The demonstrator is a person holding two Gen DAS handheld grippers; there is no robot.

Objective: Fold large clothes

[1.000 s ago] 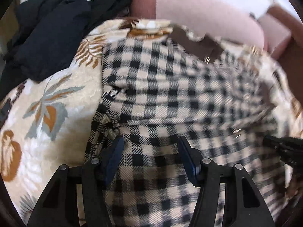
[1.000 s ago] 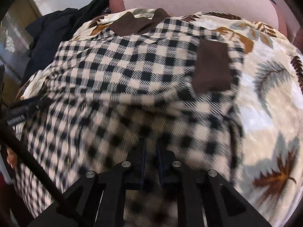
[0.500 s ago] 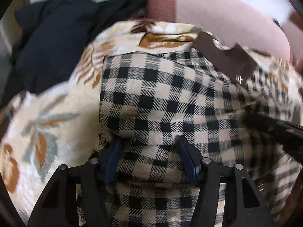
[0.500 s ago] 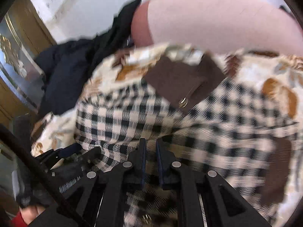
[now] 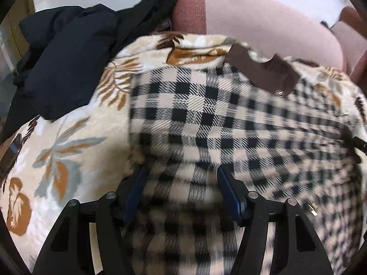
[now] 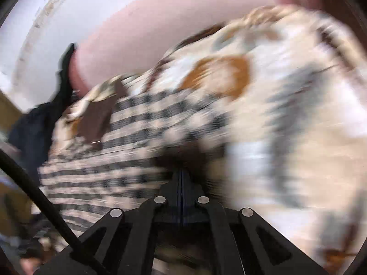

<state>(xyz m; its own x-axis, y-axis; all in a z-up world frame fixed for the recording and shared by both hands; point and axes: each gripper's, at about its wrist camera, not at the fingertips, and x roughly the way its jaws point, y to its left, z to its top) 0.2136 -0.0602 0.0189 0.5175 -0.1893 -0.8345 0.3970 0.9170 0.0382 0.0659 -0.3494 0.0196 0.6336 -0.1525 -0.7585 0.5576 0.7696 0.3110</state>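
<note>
Checked shirt (image 5: 206, 119) cloth is bunched between the opening left gripper (image 5: 181, 183) fingers; the right gripper (image 6: 181, 178) fingers are pressed together.

The checked shirt (image 5: 206, 119) is soft woven cloth, matt, with a smooth brown collar (image 5: 263, 68). The leaf-print blanket (image 5: 68, 142) looks fleecy. The pink sofa (image 5: 263, 20) has coarse-woven upholstery. The dark garment (image 5: 64, 57) is matt cloth.
</note>
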